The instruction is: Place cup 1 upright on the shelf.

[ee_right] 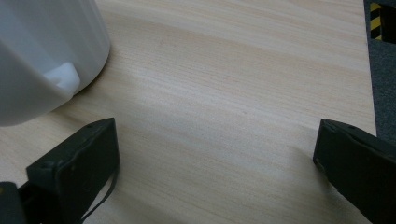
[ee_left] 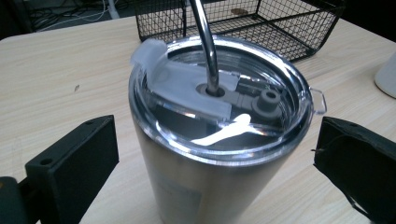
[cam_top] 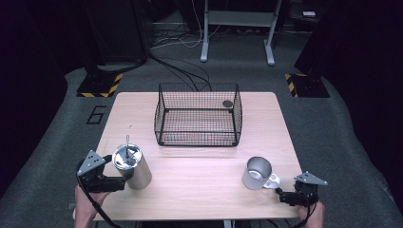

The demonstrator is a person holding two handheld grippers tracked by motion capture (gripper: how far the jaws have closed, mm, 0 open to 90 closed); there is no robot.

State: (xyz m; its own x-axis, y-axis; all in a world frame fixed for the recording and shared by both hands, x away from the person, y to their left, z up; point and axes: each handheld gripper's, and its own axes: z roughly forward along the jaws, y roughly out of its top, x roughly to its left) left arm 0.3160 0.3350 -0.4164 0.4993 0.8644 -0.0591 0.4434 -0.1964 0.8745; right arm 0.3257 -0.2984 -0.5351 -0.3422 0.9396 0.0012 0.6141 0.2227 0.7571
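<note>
Standing upright near the front left corner of the counter [cam_top: 195, 171] is a steel tumbler [cam_top: 133, 167], capped with a clear lid [ee_left: 219, 100] through which a bent metal straw [ee_left: 205, 42] rises. My left tongs [cam_top: 119, 172] sit around it: in the left gripper view the two black jaws are spread wide, one on either side of the tumbler's body, with a visible gap between each jaw and the steel, so nothing is pinched. A person's left hand [cam_top: 85, 206] holds those tongs from the counter's near edge. Farther back, at the middle of the counter, sits a black wire basket [cam_top: 198, 115], and a small dark round object [cam_top: 227, 103] rests at its far right corner. Toward the front right stands a metal mug [cam_top: 257, 173] with a white handle [cam_top: 272, 180] that points toward my right tongs [cam_top: 283, 194]. Those tongs lie just beside the handle; in the right gripper view their jaws are spread apart over bare wood, with the mug's pale wall at the upper left, not between them.
</note>
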